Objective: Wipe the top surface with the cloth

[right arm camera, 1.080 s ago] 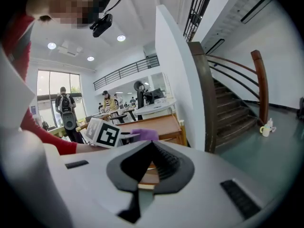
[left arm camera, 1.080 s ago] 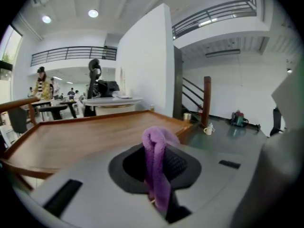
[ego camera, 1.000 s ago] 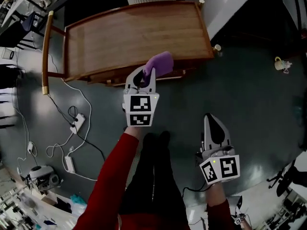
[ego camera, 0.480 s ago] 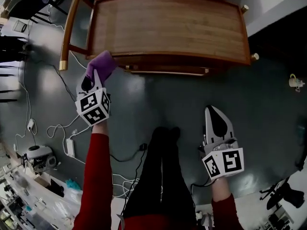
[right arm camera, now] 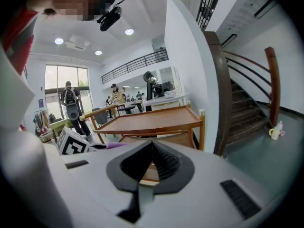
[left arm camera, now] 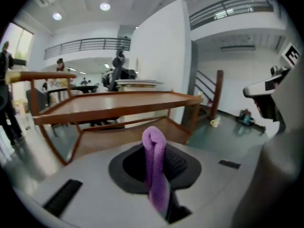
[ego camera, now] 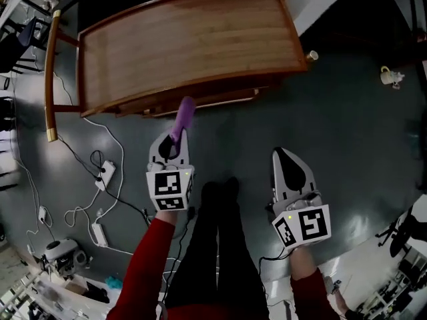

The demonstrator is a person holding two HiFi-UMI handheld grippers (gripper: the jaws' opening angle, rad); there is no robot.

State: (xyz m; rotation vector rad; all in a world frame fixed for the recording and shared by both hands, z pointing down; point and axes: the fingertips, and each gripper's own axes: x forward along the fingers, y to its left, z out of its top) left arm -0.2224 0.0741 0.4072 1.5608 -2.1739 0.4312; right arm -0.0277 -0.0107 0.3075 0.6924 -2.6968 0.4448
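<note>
Left tool (ego camera: 175, 137): my jaws are pinching a soft, fuzzy purple cloth (ego camera: 183, 115), folded into a narrow roll.
Cloth: held in the air by the front edge, not on the top.
Desk: glossy brown wooden desk (ego camera: 187, 45), grainy top, raised rim.
Right tool (ego camera: 285, 160): my ribbed black pads are pressed together, empty.

The cloth (ego camera: 183, 115) is purple, the top surface (ego camera: 187, 45) brown wood.
</note>
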